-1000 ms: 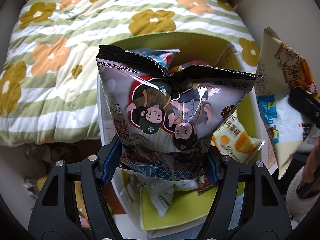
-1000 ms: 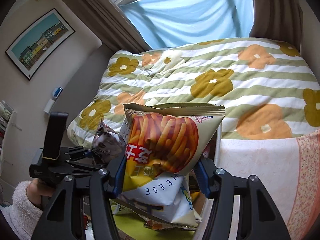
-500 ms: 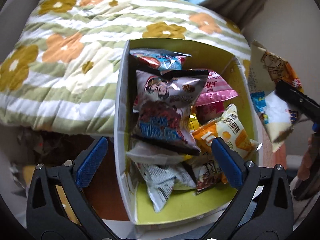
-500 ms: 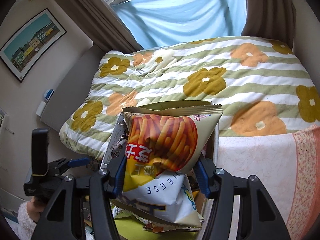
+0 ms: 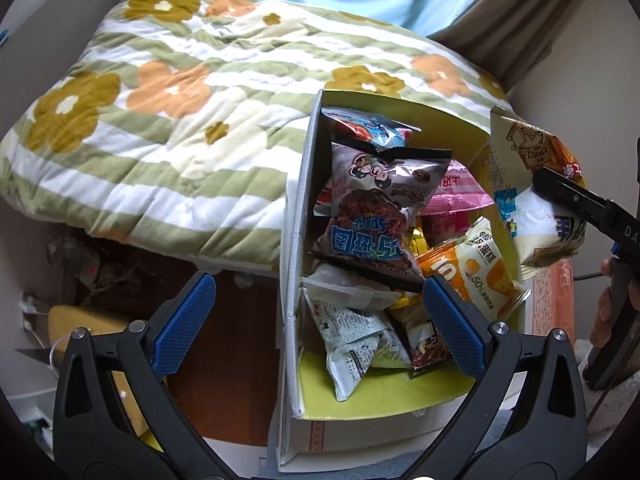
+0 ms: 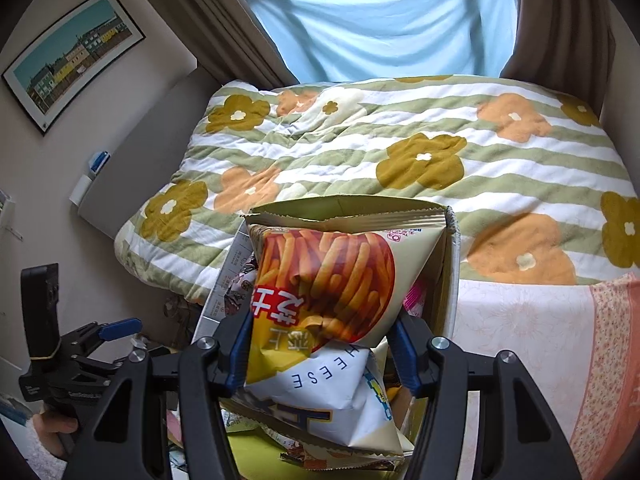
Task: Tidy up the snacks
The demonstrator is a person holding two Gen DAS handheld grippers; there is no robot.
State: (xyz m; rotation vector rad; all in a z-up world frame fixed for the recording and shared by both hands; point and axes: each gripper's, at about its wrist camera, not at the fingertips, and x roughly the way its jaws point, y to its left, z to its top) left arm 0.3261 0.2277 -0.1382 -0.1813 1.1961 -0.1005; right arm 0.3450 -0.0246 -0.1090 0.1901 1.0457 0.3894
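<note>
A white cardboard box (image 5: 294,240) with a yellow-green inside holds several snack bags. On top of them lies a dark cartoon-printed bag (image 5: 380,208). My left gripper (image 5: 318,308) hangs above the box's near end, open wide with nothing between its blue pads. My right gripper (image 6: 322,344) is shut on a fries snack bag (image 6: 328,276), which it holds over the box (image 6: 450,272). In the left wrist view that same bag (image 5: 532,184) hangs at the box's right rim, pinched by the right gripper (image 5: 580,204).
The box stands against a bed with a flowered green-striped quilt (image 5: 180,120). A brown floor and a yellow object (image 5: 80,320) lie to its left. A peach-patterned sheet (image 6: 540,340) is on the right. A blue curtain (image 6: 380,20) hangs behind the bed.
My left gripper opened and let go of the dark cartoon bag, which now lies in the box, and the gripper drew back and up. The right gripper kept its hold on the fries bag.
</note>
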